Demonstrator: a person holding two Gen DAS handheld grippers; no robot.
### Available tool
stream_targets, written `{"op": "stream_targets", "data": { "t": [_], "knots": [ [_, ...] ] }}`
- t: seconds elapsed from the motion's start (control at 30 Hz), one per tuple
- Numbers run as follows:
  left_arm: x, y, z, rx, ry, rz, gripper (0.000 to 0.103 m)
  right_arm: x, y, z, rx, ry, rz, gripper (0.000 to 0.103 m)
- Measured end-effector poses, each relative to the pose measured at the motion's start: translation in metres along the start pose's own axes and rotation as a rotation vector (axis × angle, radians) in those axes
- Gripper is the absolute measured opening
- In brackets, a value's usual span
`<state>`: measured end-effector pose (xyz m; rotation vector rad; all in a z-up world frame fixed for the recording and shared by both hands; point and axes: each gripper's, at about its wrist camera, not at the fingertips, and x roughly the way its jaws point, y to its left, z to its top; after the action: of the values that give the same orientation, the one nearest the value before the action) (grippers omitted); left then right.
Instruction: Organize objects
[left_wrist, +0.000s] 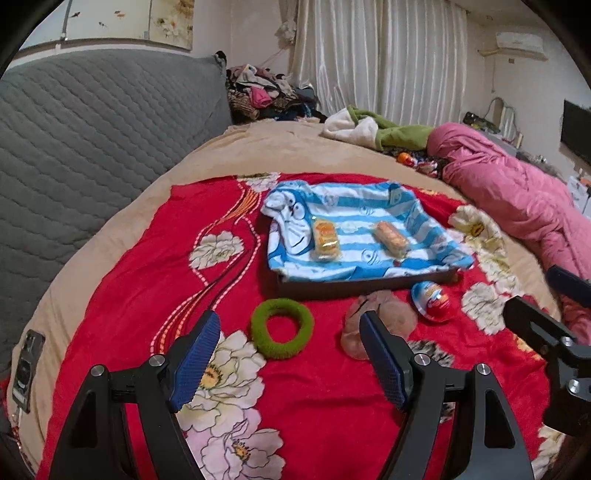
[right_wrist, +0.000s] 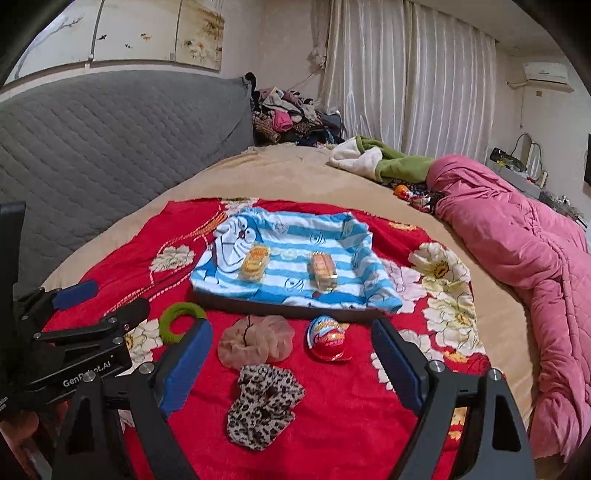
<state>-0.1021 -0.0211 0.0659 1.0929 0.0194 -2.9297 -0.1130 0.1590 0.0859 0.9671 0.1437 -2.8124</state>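
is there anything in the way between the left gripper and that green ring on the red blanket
Nothing visible. The left gripper hangs open just short of the green ring, with only bare red blanket between them; the pink scrunchie lies apart, to the ring's right.

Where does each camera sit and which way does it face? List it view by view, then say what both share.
Left wrist: rides the left tool, angled down across the bed at the green ring scrunchie; its own open blue pads frame it, and the right tool shows at the right edge.
Right wrist: rides the right tool, angled down at the leopard scrunchie; its own open pads and the left tool show.
Shared: towel-lined tray, two snack packs, the egg-shaped toy, pink scrunchie.
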Motion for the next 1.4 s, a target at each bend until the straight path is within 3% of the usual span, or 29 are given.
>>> {"op": "stream_targets", "data": {
  "t": [0.7, 1.4],
  "knots": [
    [0.037, 0.013, -0.034, 0.026, 0.070, 0.000, 0.079, 0.021, 0.018, -0.031, -0.005, 0.066, 0.001, 0.087],
    [0.056, 0.004, -0.041, 0.056, 0.097, -0.003, 0.079, 0.046, 0.016, -0.057, 0.013, 0.168, -0.010, 0.087]
  ]
}}
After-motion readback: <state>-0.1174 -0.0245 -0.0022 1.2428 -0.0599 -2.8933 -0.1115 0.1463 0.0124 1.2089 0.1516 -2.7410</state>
